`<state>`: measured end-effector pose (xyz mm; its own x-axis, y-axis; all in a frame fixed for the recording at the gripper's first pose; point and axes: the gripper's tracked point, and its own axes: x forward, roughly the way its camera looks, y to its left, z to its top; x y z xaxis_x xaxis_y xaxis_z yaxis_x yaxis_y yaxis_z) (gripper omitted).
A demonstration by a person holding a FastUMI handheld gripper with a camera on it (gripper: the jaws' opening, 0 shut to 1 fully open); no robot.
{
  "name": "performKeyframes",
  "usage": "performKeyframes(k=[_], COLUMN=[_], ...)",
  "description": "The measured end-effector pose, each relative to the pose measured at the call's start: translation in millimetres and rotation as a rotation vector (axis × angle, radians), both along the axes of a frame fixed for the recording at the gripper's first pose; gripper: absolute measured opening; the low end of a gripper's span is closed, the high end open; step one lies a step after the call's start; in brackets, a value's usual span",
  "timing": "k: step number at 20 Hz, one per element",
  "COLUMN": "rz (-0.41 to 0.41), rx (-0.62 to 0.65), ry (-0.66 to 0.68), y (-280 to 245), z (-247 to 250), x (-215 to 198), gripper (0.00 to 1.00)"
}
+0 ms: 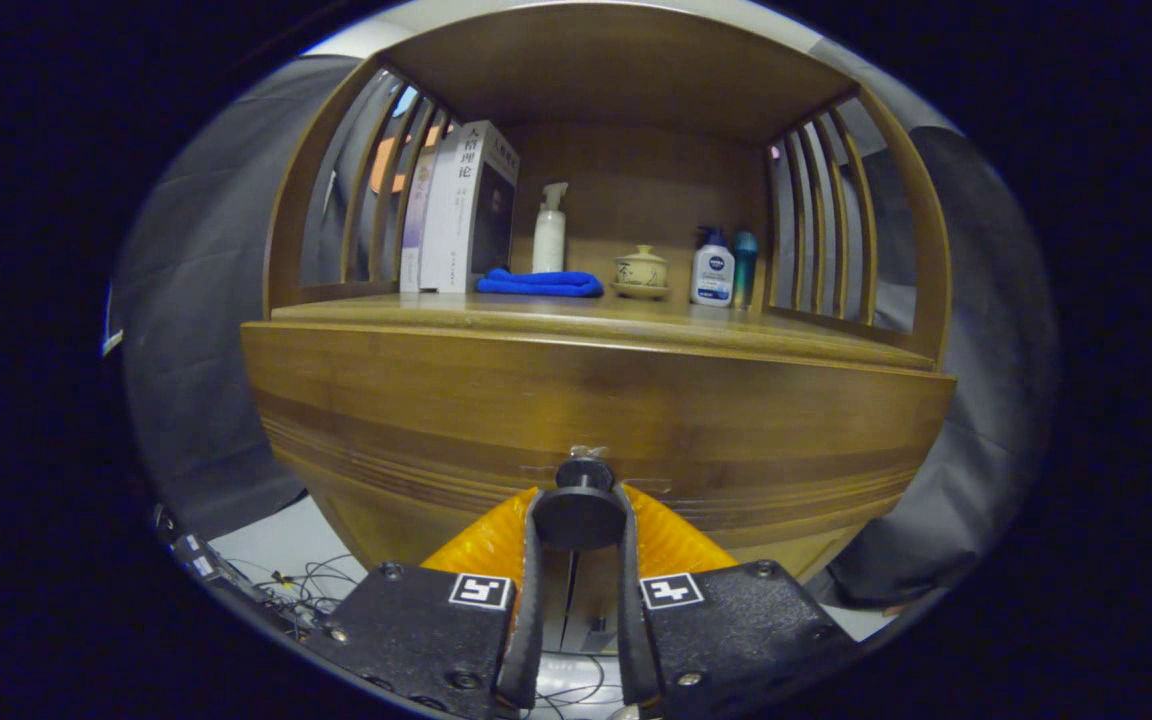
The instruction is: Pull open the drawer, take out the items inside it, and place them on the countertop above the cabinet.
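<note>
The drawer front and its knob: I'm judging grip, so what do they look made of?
Drawer front: looks like varnished wood, brown grain bands with a soft sheen. Knob: dark, matte, round, plastic or painted metal, hard to tell. The gripper is shut on it.

Smooth satin wood drawer (pixel 596 410), matt dark knob (pixel 578 515)

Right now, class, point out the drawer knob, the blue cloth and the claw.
drawer knob (pixel 578 512): gripper view, its round face.
blue cloth (pixel 540 284): gripper view, its folded middle.
claw (pixel 578 530): gripper view, midway between fingertips, pressing the knob.
</note>
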<state>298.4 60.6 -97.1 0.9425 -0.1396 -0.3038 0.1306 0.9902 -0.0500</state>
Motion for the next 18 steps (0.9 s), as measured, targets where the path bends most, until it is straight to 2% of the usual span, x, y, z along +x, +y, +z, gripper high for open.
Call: performKeyframes(k=[18], rz=[0.043], rx=[0.052], ry=[-0.022], y=[3.3], z=[2.5], x=[4.9], gripper=[0.34])
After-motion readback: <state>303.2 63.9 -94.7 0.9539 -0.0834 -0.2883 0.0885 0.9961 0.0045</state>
